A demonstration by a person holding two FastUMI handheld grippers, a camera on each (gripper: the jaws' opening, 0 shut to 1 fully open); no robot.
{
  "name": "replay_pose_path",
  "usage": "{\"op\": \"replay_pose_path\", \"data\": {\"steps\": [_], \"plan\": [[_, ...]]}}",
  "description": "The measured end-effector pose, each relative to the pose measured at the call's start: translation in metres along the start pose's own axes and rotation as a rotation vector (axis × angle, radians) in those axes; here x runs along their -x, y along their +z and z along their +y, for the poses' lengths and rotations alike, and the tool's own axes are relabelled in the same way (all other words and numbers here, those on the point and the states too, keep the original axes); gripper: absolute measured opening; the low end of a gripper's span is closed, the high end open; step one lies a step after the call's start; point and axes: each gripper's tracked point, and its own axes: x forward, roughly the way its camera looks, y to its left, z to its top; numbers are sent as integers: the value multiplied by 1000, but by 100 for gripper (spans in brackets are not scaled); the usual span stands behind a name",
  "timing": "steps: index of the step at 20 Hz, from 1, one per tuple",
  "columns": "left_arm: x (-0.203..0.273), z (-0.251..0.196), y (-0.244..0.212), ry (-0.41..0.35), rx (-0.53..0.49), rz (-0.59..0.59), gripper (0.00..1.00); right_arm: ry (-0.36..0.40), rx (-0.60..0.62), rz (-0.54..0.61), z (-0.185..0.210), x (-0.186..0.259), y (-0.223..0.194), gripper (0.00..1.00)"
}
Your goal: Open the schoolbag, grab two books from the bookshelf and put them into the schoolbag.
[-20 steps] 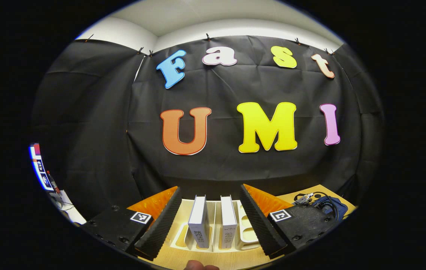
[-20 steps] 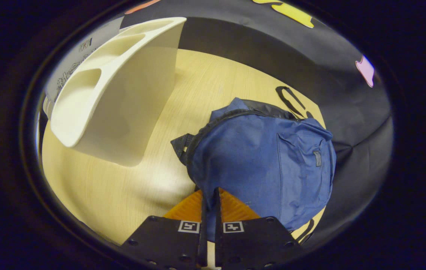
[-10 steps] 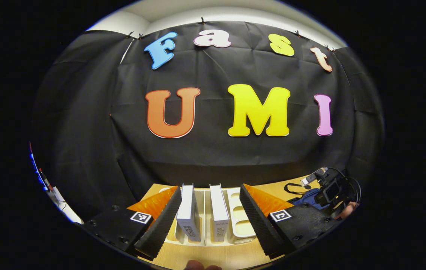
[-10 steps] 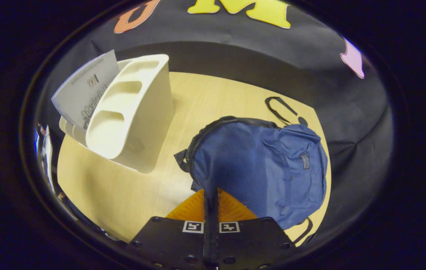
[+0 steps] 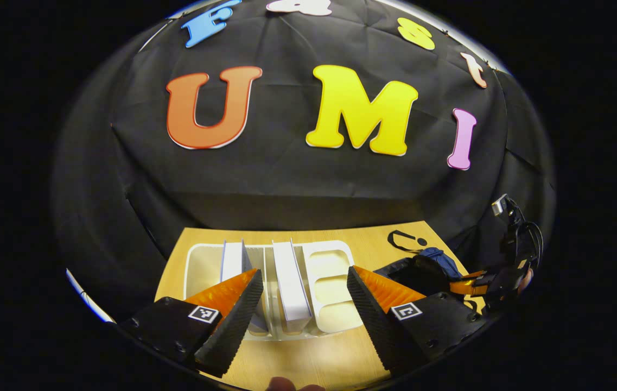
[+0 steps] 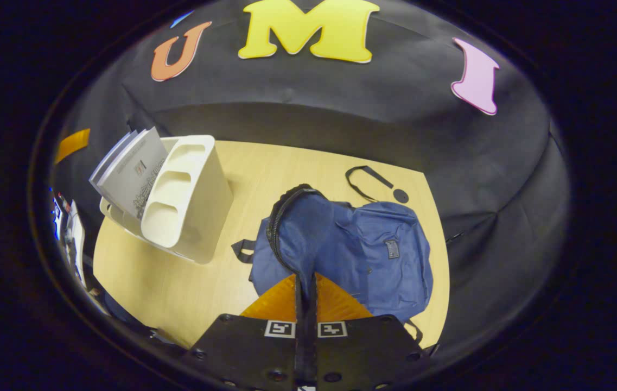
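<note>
On a pale wooden table [image 5: 308, 364] against black cloth, two books [image 5: 290, 285] are seen upright in a white bookshelf [image 5: 330, 282] at 12 o'clock of the wide-open left gripper [image 5: 304, 304], while in the right gripper view the blue schoolbag [image 6: 362, 255] is pinched at 12 o'clock by the closed right gripper [image 6: 306, 282].
</note>
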Motion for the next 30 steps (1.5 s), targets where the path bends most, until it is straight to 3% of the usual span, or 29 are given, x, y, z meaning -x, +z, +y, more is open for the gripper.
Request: {"op": "replay_pose_path", "data": {"steps": [3,7,13,19,26,27,28,29,30], "plan": [[-19,0,-5,-32,16,138,96,-17,-17,-22,-27,13,14,0],[-53,15,-13,1,-36,303,96,-22,-28,-29,-52,16,19,0],[-81,21,-53,11,13,630,96,-6,-48,-32,-71,18,24,0],[-92,28,-69,66,56,755,93,5,-58,-36,-78,16,23,0],[-94,33,-74,121,57,825,62,10,-48,-37,-80,16,21,0],[-94,34,-75,132,57,839,52,16,-45,-36,-79,16,21,0],[-92,36,-75,143,56,854,49,21,-42,-36,-78,15,20,0],[-90,37,-76,148,61,870,53,26,-41,-36,-76,16,20,0],[-86,35,-76,162,72,881,46,30,-40,-39,-76,16,20,0]]}}
